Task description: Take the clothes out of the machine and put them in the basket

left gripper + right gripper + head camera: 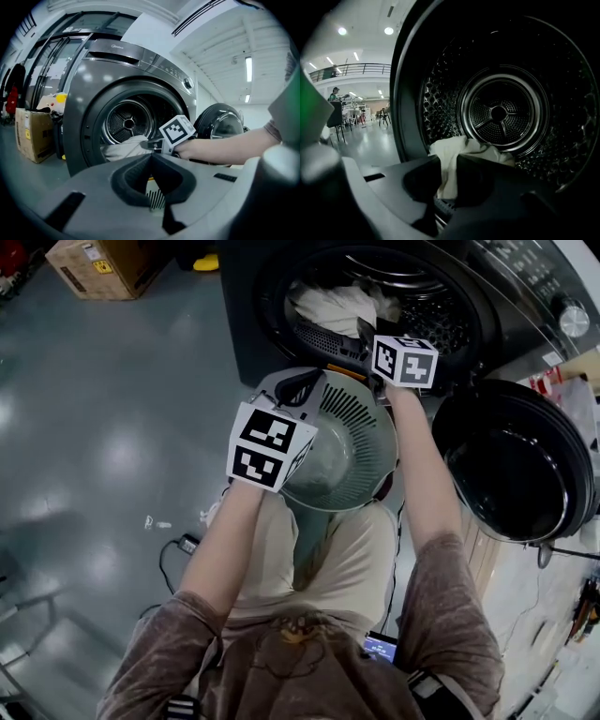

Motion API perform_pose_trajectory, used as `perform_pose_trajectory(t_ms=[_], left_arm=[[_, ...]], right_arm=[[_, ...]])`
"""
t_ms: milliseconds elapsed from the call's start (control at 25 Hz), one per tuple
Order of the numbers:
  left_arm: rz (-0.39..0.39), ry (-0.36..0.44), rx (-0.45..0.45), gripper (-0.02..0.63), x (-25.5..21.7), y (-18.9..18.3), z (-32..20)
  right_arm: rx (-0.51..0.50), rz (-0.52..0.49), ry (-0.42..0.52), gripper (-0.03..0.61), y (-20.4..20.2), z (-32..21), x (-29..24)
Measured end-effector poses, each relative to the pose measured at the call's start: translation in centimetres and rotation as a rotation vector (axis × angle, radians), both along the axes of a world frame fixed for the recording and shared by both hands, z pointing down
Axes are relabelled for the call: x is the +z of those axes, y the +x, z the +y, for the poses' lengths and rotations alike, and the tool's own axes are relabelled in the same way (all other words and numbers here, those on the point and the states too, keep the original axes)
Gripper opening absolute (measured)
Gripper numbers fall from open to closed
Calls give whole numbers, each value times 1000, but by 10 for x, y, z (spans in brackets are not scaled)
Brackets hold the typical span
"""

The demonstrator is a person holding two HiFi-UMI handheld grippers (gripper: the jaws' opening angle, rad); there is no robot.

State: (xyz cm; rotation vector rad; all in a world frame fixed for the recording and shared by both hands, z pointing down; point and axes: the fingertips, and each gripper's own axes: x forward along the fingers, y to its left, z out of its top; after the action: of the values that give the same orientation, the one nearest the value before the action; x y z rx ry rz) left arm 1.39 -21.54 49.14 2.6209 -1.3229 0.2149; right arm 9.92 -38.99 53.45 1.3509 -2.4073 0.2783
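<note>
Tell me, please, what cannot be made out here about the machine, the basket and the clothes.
- Head view: the right claw and the machine rim hide how much laundry lies behind the white cloth.
- Right gripper view: that claw's own body covers the drum floor.
- Head view: the left claw and its marker cube hide part of the basket.
- Head view: the control panel print is too small.

Whitish cloth (pixel 337 306), grey, perhaps greenish basket (pixel 352 465), dark grey machine (pixel 93 79)
</note>
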Motion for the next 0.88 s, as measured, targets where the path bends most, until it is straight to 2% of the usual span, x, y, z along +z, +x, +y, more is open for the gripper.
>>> perform_pose_trajectory(t_ms=[280, 720, 880], left_arm=[[-57, 21, 2, 3, -1, 6, 4], [-46, 29, 19, 3, -2, 17, 6], [-31, 16, 9, 3, -1, 17, 2]], right_arm=[[-35, -48, 28, 48, 21, 77, -10], [-42, -121, 28, 48, 45, 188, -11], [-69, -120, -10, 48, 47, 225, 4]])
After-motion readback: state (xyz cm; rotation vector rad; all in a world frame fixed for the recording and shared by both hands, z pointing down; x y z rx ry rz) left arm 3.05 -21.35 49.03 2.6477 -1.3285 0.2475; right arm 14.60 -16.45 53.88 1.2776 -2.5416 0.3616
